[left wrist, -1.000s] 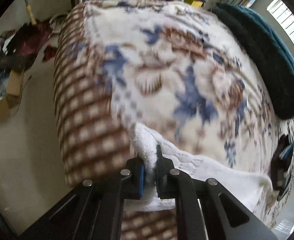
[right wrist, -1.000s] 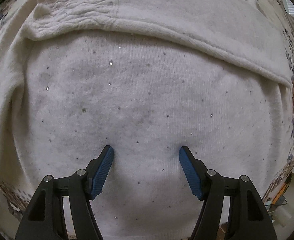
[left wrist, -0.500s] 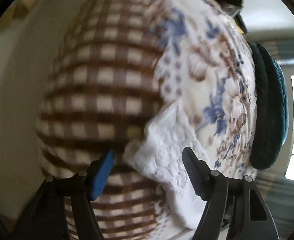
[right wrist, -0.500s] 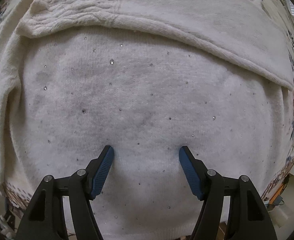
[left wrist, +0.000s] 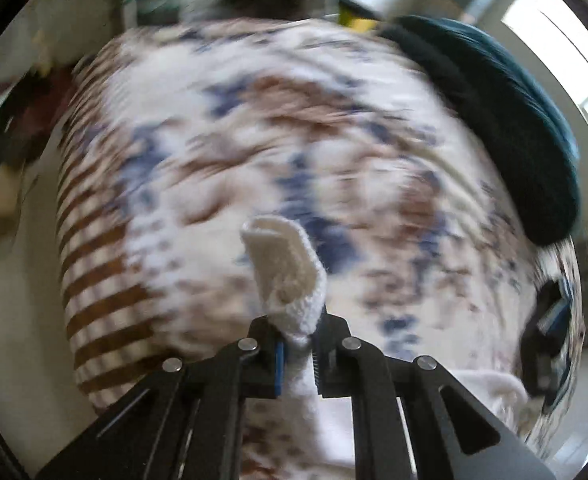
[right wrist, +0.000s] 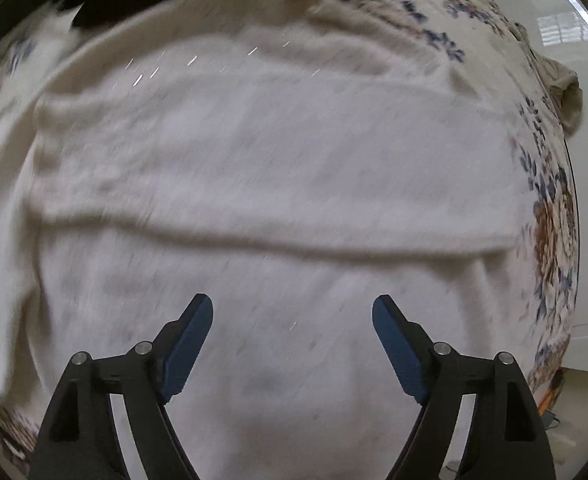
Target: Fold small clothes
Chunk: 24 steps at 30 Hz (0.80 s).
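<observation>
A small white knitted garment [right wrist: 277,168] lies spread on a floral bedspread [right wrist: 550,216], with a fold line across its middle. My right gripper [right wrist: 292,316] is open and empty just above the garment's near part. My left gripper [left wrist: 298,340] is shut on a cuff-like end of the white garment [left wrist: 285,268], which sticks up between the fingers above the bedspread [left wrist: 253,140]. More of the white cloth [left wrist: 482,388] trails off to the lower right. Both views are motion-blurred.
A dark teal cushion [left wrist: 506,128] lies along the bed's right side. The bed's checked side [left wrist: 97,280] drops to a pale floor on the left, with clutter at the far left. A crumpled beige cloth [right wrist: 566,96] sits at the bed's right edge.
My left gripper, open half a second ago, has shut on the white garment's end and lifted it. The right gripper has drawn back, so more of the garment shows; it stays open.
</observation>
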### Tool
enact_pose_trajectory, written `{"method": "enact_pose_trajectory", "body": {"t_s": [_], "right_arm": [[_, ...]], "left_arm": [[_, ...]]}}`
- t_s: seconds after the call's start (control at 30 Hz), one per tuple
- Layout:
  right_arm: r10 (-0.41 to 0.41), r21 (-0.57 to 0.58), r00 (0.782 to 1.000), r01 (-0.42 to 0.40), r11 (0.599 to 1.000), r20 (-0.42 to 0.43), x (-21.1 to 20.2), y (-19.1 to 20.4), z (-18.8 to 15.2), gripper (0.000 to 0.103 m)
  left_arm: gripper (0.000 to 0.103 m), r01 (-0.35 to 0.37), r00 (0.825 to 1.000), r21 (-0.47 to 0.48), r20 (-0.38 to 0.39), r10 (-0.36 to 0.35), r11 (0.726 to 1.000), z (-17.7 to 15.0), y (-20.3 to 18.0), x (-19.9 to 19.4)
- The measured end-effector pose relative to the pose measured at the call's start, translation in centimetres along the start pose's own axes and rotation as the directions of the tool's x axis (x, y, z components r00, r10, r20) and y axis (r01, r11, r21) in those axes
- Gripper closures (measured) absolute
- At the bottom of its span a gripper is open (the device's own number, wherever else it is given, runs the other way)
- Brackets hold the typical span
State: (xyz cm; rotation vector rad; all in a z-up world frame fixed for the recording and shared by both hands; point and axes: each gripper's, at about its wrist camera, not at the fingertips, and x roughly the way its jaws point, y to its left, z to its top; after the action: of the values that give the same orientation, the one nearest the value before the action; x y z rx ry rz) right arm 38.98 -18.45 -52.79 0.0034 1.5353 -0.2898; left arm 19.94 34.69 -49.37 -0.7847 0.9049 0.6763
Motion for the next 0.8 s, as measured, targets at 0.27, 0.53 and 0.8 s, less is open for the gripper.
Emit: {"method": "enact_pose_trajectory", "body": {"t_s": [0.27, 0.53, 0.8], "right_arm": [[0.089, 0.091, 0.996, -0.087, 0.992, -0.014, 1.0, -6.7, 0.3, 0.019], [0.100, 0.174, 0.994, -0.089, 0.981, -0.054, 0.9, -17.7, 0.2, 0.019], [0.334, 0.202, 0.942, -0.326, 0.923, -0.006, 0.1, -22.0, 3.4, 0.019]], "left_arm": [[0.095, 0.270, 0.963, 0.361, -0.087, -0.256, 0.893, -8.4, -22.0, -3.6], [0.091, 0.578, 0.805, 0.429, -0.437, -0.401, 0.694, -24.7, -40.8, -3.4], [0.001, 0.419, 0.908, 0.514, -0.249, -0.337, 0.748, -24.5, -38.4, -4.3]]}}
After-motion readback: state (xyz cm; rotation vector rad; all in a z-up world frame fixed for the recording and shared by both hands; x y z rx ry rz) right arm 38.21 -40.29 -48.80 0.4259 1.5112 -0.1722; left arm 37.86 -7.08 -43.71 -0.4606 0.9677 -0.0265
